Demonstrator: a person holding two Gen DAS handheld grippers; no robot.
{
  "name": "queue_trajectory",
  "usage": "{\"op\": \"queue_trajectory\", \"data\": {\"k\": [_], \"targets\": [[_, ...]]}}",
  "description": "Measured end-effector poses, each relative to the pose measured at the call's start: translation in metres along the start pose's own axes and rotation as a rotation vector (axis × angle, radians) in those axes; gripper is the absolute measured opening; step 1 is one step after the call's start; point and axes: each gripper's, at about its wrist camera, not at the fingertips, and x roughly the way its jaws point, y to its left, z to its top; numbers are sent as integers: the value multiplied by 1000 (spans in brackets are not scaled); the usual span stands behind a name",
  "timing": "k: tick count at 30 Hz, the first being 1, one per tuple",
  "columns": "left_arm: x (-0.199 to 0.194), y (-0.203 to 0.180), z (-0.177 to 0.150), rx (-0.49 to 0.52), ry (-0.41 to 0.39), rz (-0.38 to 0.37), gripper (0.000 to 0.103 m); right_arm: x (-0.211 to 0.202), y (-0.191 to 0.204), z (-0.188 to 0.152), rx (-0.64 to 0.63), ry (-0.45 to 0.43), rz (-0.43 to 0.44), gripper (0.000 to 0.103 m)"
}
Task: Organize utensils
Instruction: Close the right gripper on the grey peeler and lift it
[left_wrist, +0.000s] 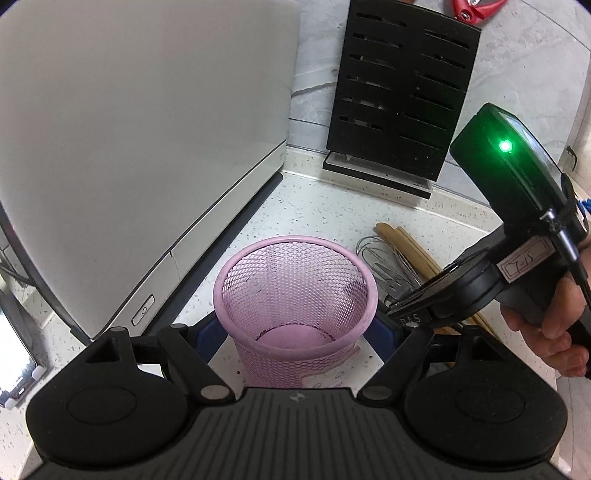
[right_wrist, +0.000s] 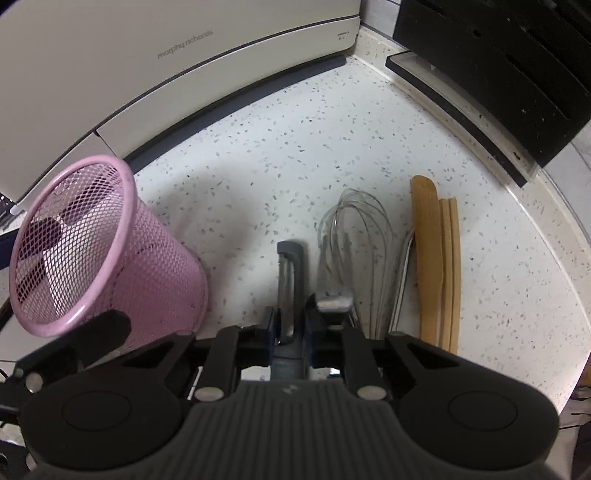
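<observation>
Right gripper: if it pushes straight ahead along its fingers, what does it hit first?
Likely nothing near: the right gripper, shut on the grey peeler, points over bare countertop toward the white appliance. The whisk lies right of that line; depth unclear.

readable marks on counter gear

"morphy richards" printed on white appliance (right_wrist: 184, 44); power symbol on its button (left_wrist: 143, 310); handwritten tag (left_wrist: 524, 258) on right gripper (left_wrist: 406, 314), unclear.

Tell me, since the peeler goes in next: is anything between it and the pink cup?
Nothing visible. The right gripper is shut on the peeler; bare counter lies between it and the cup, which the left gripper is shut on. The cup's mouth looks unobstructed.
</observation>
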Motion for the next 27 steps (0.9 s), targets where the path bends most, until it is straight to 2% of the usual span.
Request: {"op": "queue_trajectory", "data": {"k": [7, 13, 18, 27], "targets": [[2, -13, 0, 106, 1, 5, 91, -17, -4, -7, 0, -55, 63, 13], [4, -19, 1, 146, 3, -11, 91, -47, -11, -14, 4, -132, 101, 13], [7, -28, 3, 201, 2, -16, 91, -69, -17, -22, 8, -191, 109, 13], [6, -31, 1, 221, 8, -44, 91, -106, -20, -37, 8, -287, 101, 13]]}}
